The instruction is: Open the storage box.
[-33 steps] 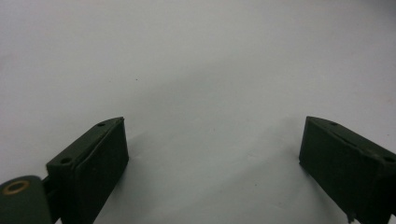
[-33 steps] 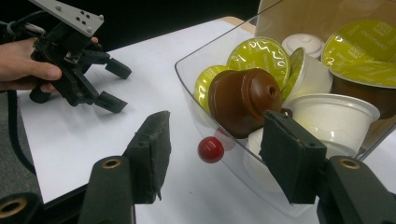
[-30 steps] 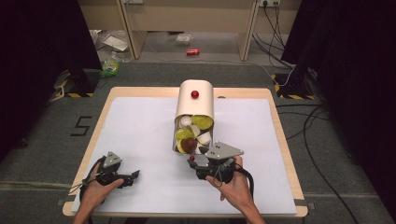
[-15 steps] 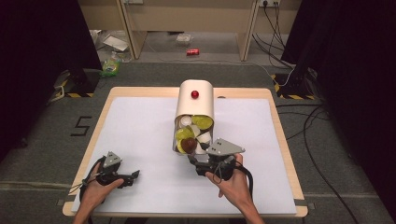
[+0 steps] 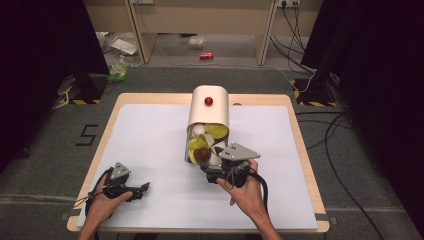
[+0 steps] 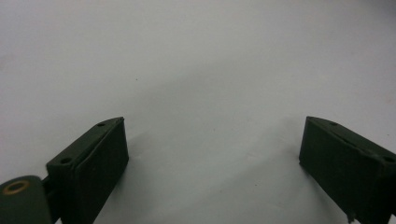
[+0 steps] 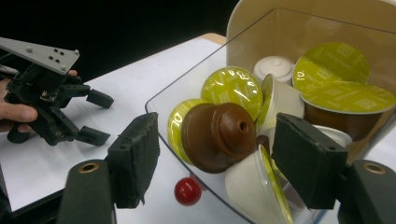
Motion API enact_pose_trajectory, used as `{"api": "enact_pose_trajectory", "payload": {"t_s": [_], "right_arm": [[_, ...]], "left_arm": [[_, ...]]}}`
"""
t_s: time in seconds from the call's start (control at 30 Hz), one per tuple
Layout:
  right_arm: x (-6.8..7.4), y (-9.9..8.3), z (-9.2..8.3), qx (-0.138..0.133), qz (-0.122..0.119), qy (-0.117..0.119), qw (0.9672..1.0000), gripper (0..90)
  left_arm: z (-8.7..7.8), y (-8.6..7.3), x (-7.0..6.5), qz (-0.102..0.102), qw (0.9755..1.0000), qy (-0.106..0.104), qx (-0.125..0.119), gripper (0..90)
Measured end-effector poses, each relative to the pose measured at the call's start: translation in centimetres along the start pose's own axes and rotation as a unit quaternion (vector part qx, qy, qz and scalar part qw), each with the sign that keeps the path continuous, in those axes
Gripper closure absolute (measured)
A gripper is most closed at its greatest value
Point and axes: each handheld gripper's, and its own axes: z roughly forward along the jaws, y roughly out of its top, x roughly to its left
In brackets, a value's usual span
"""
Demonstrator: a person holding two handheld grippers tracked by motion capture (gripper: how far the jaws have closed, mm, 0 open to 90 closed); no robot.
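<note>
A cream container (image 5: pixel 209 114) with a red knob (image 5: pixel 208 101) lies on its side in the middle of the white table. Its clear mouth (image 7: pixel 196 79) holds several coffee capsules, green-lidded (image 7: pixel 232 87) and white. A brown capsule (image 7: pixel 215 136) sits at the front, also seen as the brown capsule (image 5: pixel 202 154) from above. My right gripper (image 7: pixel 219 145) is open, its jaws on either side of that brown capsule without touching it; from above the right gripper (image 5: pixel 209 167) is at the container's mouth. My left gripper (image 5: pixel 141 191) rests open at the near left, and the left gripper (image 6: pixel 212 154) has nothing between its jaws.
A small red ball (image 7: pixel 187 190) shows just under the clear rim. The white mat (image 5: pixel 150 140) covers the wooden table. The other hand's gripper (image 7: pixel 70 107) lies off to the left of the right gripper view. Cables and litter lie on the floor beyond the table.
The right gripper has edged slightly closer to the container's mouth. The left gripper has stayed in place.
</note>
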Motion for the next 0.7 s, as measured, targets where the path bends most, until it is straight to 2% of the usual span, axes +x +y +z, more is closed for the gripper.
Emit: {"api": "enact_pose_trajectory", "payload": {"t_s": [0.33, 0.7], "right_arm": [[0.2, 0.8, 1.3, 0.001, 0.004, -0.009, 1.0, 28.7], [-0.3, 1.0, 2.0, 0.008, 0.01, -0.021, 0.9997, 27.5]], "left_arm": [[0.0, 0.0, 0.0, 0.0, 1.0, 0.0, 0.0, 7.1], [0.0, 0.0, 0.0, 0.0, 1.0, 0.0, 0.0, 7.1]]}}
